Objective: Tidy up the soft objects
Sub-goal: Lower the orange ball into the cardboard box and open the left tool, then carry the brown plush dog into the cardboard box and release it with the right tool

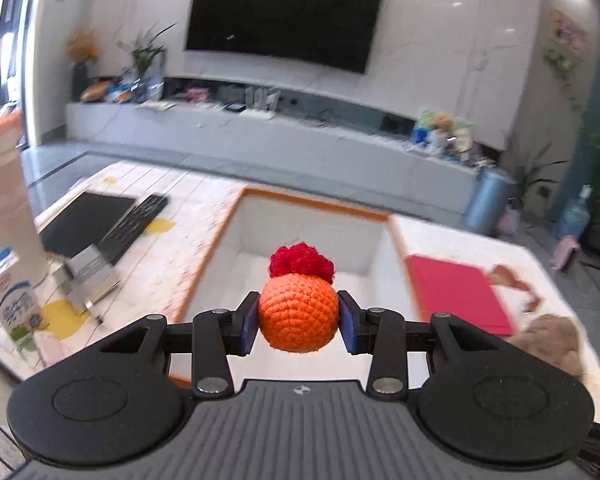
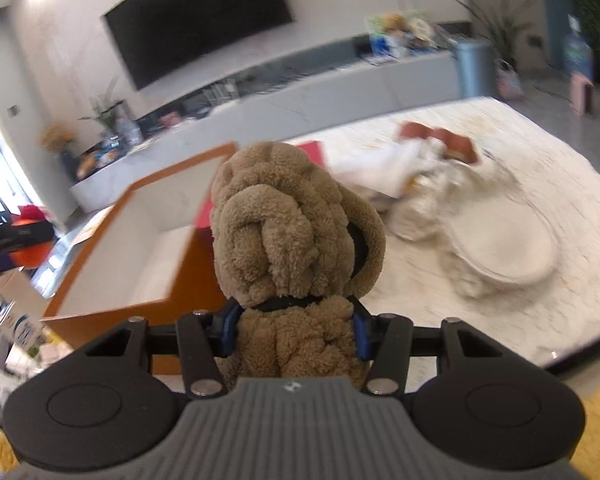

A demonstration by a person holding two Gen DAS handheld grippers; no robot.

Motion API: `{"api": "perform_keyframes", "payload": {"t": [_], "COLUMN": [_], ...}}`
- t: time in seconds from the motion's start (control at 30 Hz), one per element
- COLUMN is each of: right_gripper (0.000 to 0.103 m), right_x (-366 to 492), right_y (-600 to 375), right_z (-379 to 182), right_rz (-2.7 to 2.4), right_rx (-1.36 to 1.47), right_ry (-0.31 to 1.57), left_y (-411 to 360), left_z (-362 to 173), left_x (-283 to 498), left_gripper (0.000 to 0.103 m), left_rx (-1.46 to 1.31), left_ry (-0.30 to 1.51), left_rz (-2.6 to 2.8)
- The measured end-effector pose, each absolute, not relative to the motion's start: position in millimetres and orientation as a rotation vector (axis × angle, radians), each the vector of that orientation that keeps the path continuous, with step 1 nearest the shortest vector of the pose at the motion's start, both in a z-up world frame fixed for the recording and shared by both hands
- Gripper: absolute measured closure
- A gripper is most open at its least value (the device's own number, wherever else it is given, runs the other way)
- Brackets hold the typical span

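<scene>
Filling the right wrist view, the right gripper (image 2: pixel 296 332) is clamping the brown fleecy plush dog (image 2: pixel 292 236) at its neck, blue pads sunk into the pile. It is hanging just beside the orange-sided, white-lined open box (image 2: pixel 132 248) — near the right wall, not yet over the opening. My advice: carry this bulkier toy clear of the rim before letting go, since its floppy head could catch the edge and tip it outside. On the desk (image 2: pixel 520 152) beyond, a blurred heap of pale cloth things (image 2: pixel 480 236) is lying well apart.

Smaller, the left gripper (image 1: pixel 299 318) is pinching the orange crocheted ball with a red tuft (image 1: pixel 298 312) across its middle, in front of the box's white interior (image 1: pixel 300 248) — lower it in, then part the pads so it drops without rolling out.
</scene>
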State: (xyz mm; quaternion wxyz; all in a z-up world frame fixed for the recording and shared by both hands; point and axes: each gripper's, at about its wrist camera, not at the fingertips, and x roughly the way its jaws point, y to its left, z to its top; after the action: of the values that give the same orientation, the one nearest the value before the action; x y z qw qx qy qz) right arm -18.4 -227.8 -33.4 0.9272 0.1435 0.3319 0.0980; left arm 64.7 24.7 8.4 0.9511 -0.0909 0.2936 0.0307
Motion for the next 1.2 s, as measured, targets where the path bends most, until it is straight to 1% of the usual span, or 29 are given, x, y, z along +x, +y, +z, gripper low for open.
{"api": "perform_keyframes", "payload": {"t": [0.13, 0.27, 0.4, 0.53, 0.57, 0.63, 0.77, 0.9, 1.0, 1.13, 1.2], "right_gripper": [0.05, 0.05, 0.05, 0.05, 0.05, 0.05, 0.05, 0.05, 0.051, 0.051, 0.051], "right_x": [-18, -21, -21, -18, -16, -12, 1, 23, 40, 46, 53], "right_y": [-218, -216, -210, -200, -196, -187, -167, -133, -107, -76, -74], "right_z": [-40, -26, -14, -11, -9, -5, 7, 12, 8, -2, -9], "right_rz": [0.209, 0.22, 0.245, 0.275, 0.274, 0.27, 0.279, 0.279, 0.284, 0.188, 0.187], "right_rx": [0.345, 0.357, 0.364, 0.364, 0.358, 0.342, 0.314, 0.282, 0.232, 0.056, 0.062], "right_ry": [0.675, 0.615, 0.562, 0.567, 0.568, 0.569, 0.556, 0.598, 0.632, 0.636, 0.673], "left_y": [38, 35, 35, 37, 38, 40, 52, 58, 60, 63, 67], "left_z": [-4, -15, -22, -22, -21, -18, -15, -15, -12, -5, -4], "left_x": [66, 69, 72, 71, 69, 67, 66, 64, 61, 53, 52], "left_gripper": [0.057, 0.057, 0.057, 0.057, 0.054, 0.053, 0.053, 0.053, 0.052, 0.048, 0.047], "left_rx": [-0.135, -0.075, -0.048, -0.028, -0.021, -0.004, -0.06, -0.093, -0.129, -0.158, -0.179], "left_ry": [0.657, 0.705, 0.729, 0.744, 0.741, 0.734, 0.757, 0.771, 0.77, 0.75, 0.75], "left_rz": [0.111, 0.182, 0.221, 0.263, 0.272, 0.28, 0.253, 0.233, 0.226, 0.202, 0.192]}}
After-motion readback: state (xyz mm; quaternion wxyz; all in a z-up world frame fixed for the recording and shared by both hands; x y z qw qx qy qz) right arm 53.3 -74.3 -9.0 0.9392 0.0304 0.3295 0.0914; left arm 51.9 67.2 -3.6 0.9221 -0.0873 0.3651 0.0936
